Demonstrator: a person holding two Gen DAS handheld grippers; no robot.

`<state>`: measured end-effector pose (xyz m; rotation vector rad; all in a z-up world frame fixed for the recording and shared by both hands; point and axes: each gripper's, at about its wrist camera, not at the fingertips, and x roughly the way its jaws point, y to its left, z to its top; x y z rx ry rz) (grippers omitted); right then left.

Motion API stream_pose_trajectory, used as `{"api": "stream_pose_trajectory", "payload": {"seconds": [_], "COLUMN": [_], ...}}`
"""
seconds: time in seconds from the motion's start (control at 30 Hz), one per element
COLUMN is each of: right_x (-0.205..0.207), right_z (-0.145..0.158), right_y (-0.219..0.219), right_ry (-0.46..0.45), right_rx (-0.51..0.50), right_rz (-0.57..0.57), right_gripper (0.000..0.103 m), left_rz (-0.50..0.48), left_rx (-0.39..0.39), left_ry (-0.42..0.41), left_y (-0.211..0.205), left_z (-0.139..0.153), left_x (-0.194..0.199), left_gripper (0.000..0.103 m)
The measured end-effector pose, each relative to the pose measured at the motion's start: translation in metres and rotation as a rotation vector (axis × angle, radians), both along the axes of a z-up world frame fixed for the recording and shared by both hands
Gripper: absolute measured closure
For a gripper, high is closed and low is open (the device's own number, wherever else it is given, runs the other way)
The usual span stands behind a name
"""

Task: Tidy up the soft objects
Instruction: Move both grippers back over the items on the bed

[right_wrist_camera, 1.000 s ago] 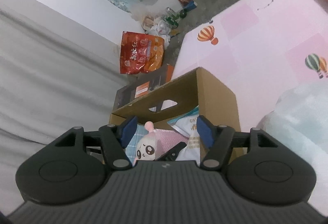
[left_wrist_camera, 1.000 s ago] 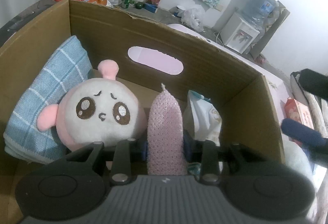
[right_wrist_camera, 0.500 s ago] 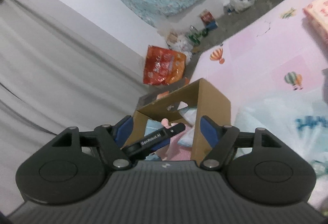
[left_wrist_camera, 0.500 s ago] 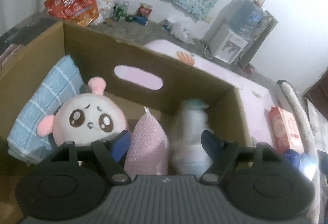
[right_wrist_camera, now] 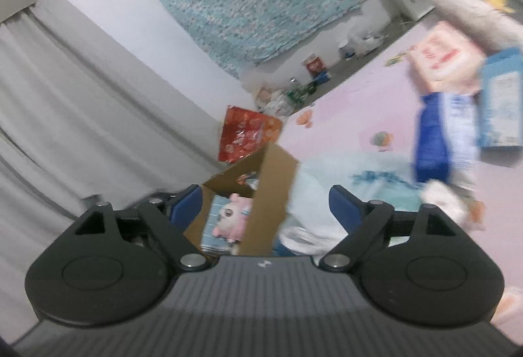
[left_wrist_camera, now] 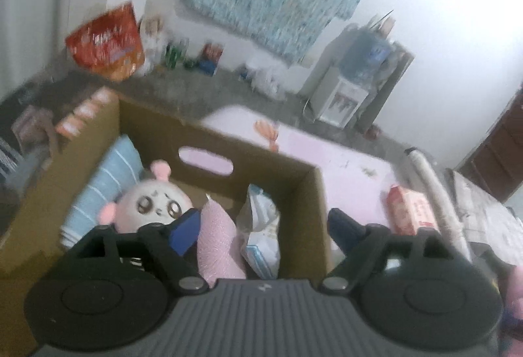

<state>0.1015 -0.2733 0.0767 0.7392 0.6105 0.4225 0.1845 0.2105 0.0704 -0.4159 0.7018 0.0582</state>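
The left gripper (left_wrist_camera: 263, 228) has just opened its fingers wide off the pink sponge (left_wrist_camera: 217, 246), now standing in the cardboard box (left_wrist_camera: 304, 210) beside the plush toy (left_wrist_camera: 153, 205), while the right gripper (right_wrist_camera: 264, 205), also opening and empty, swings toward the packs on the pink mat (right_wrist_camera: 356, 102).

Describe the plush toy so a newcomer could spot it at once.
Find the cardboard box on the pink mat. Inside, the plush toy sits between a blue striped towel and a pink cloth. It alone has a round white face with big eyes and pink ears.
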Motion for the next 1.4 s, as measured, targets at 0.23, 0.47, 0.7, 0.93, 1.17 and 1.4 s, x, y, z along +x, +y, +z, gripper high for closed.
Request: {"api": "stream_pose_trajectory", "payload": {"seconds": [0.23,0.47,0.7,0.93,1.17,1.4], "right_x": [-0.062,-0.118,-0.149,-0.16,-0.162,-0.154], "right_z": [-0.027,-0.053,-0.071,-0.078,-0.09,-0.098], "right_y": [-0.05,-0.07,-0.08,-0.081,-0.078,-0.067], "right_ry": [0.004,0.02,0.036,0.044,0.061,0.046], "right_rx": [-0.047,-0.088,-0.073,-0.054,-0.041,-0.108], "right_rz": [-0.087,-0.174,-0.23,-0.234,-0.225,-0.205], "right_gripper": [0.013,0.012,0.012,0.012,0.012,0.012], "left_rz": [-0.012,-0.106,-0.183,-0.276,-0.389,-0.489], "left_rx": [0.048,0.069,0.045,0.129,0.189,0.271], "left_ry": [-0.085,-0.102,-0.182,-0.237,-0.213,-0.152], "left_y": [-0.022,-0.075,-0.124,-0.177,-0.218,-0.259], "left_z": [0.047,0.047,0.03,0.019,0.004,-0.015], "left_x": [-0.073,-0.132,-0.174,-0.199,-0.198,-0.164], "left_gripper": [0.005,0.003,0.001,0.0,0.0,0.0]}}
